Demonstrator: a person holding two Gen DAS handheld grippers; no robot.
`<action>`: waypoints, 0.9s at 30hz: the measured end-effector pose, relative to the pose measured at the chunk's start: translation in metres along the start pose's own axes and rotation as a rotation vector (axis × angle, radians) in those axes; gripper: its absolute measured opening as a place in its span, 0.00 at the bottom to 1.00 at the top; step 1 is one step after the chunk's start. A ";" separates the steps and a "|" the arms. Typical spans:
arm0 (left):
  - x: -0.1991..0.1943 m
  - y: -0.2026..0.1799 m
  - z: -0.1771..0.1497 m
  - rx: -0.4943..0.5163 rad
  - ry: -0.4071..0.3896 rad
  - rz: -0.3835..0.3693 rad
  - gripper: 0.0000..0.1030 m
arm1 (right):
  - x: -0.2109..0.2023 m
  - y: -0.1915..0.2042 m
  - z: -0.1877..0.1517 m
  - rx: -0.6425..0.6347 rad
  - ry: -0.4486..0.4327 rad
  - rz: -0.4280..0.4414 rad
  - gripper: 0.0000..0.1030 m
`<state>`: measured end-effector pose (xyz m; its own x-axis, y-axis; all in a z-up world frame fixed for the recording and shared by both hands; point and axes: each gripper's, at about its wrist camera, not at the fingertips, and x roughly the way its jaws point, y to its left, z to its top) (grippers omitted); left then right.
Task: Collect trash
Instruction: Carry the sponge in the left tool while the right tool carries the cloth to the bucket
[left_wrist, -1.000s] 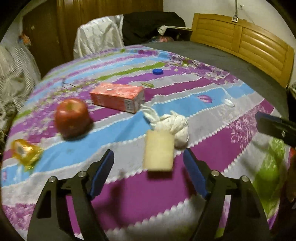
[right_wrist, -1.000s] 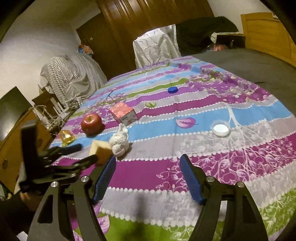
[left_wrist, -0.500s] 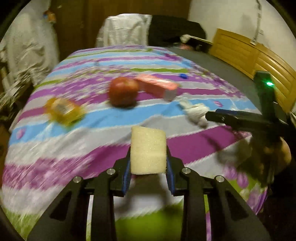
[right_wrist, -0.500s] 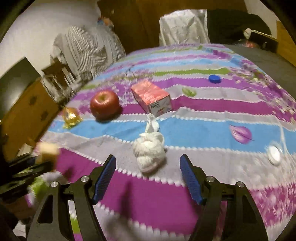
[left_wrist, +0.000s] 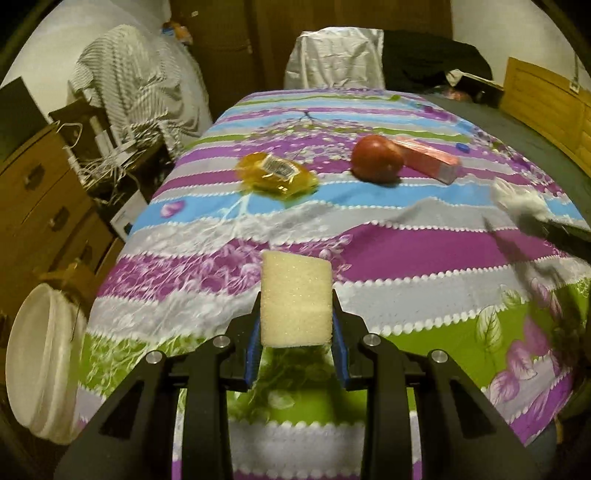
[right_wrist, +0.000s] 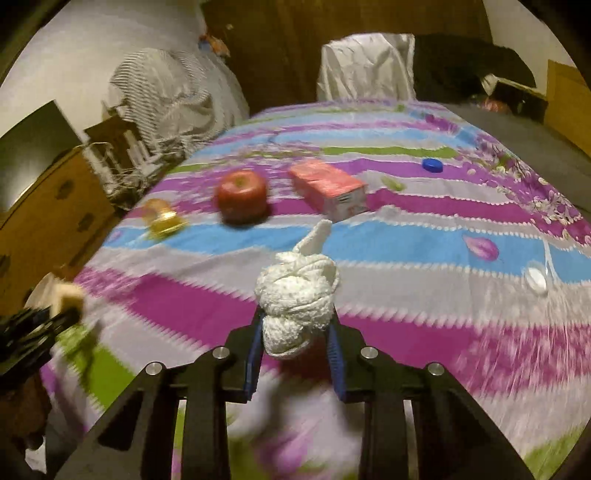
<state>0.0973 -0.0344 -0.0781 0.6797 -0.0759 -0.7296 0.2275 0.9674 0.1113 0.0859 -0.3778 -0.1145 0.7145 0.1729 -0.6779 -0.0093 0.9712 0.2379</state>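
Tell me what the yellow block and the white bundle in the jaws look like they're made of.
The yellow block looks like foam sponge: matte, finely pitted faces, square-cut edges. The white bundle looks like soft woven or terry cloth, knotted into a ball with a nubby texture; motion blur leaves the exact fabric open.

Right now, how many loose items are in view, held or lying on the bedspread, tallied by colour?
Red or pink: 2, apple and carton
White: 2, cloth wad and round lid
Yellow: 2, sponge and wrapper
Blue: 1, bottle cap
Total: 7
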 end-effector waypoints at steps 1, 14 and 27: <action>-0.003 0.003 -0.003 -0.007 0.002 0.006 0.29 | -0.010 0.012 -0.009 -0.007 -0.006 0.005 0.31; -0.028 0.021 -0.028 -0.064 0.007 0.041 0.29 | -0.055 0.102 -0.099 0.007 0.043 0.038 0.31; -0.075 0.062 0.007 -0.143 -0.181 0.132 0.29 | -0.103 0.154 -0.026 -0.076 -0.217 -0.038 0.31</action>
<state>0.0648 0.0296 -0.0117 0.8133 0.0242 -0.5814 0.0359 0.9951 0.0916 -0.0078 -0.2415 -0.0262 0.8488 0.1044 -0.5183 -0.0262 0.9874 0.1560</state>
